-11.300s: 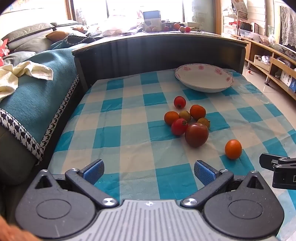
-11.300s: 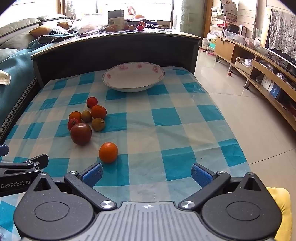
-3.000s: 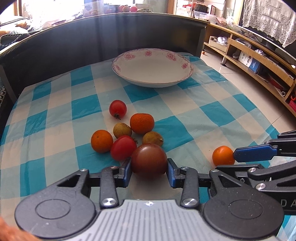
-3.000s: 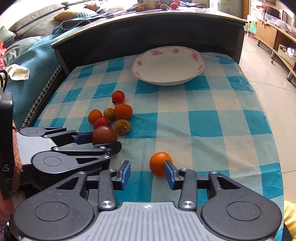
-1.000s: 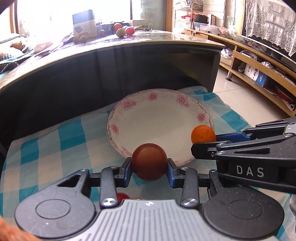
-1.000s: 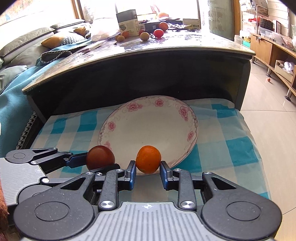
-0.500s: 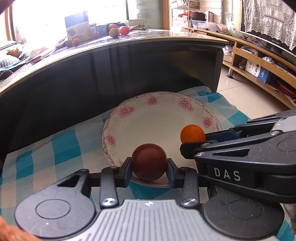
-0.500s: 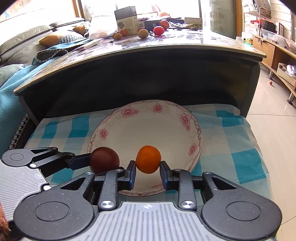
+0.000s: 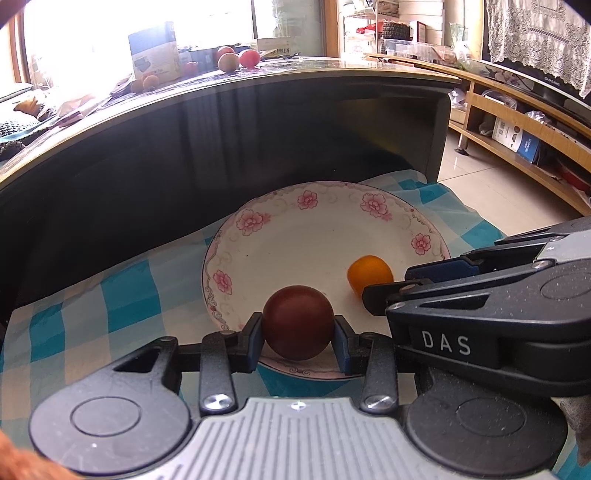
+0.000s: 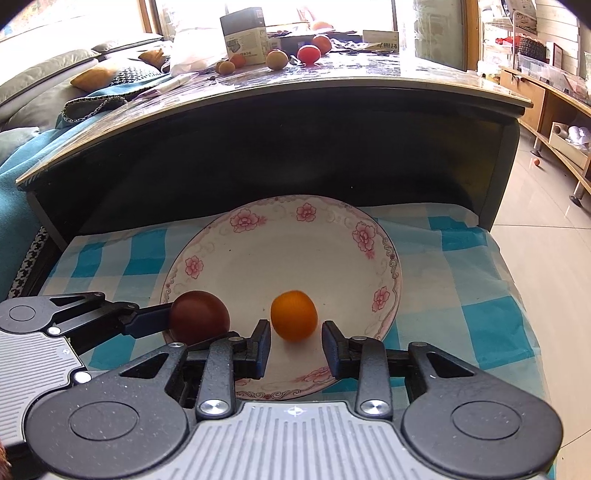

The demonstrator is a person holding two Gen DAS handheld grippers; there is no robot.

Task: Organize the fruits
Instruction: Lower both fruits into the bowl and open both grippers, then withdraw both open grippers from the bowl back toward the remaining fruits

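Note:
A white plate with pink flowers [image 9: 314, 229] [image 10: 295, 251] lies on the blue-checked cloth. My left gripper [image 9: 298, 339] is shut on a dark red round fruit [image 9: 297, 321] [image 10: 199, 317], held over the plate's near left rim. My right gripper [image 10: 295, 341] is open, its blue pads apart on either side of an orange fruit [image 10: 293, 315]. The orange [image 9: 369, 275] sits free inside the plate, slightly blurred, just ahead of the right gripper [image 9: 399, 282]. The two grippers are side by side, almost touching.
A dark raised ledge [image 10: 295, 122] stands right behind the plate; its top carries a box [image 10: 243, 35] and several loose fruits. A sofa with teal cover [image 10: 14, 162] lies at left. Tiled floor [image 10: 546, 236] and wooden shelves are at right, past the cloth's edge.
The right gripper has opened and let go of the orange, which now lies in the plate. Both grippers have come a little lower and closer to the plate. The left still holds its fruit.

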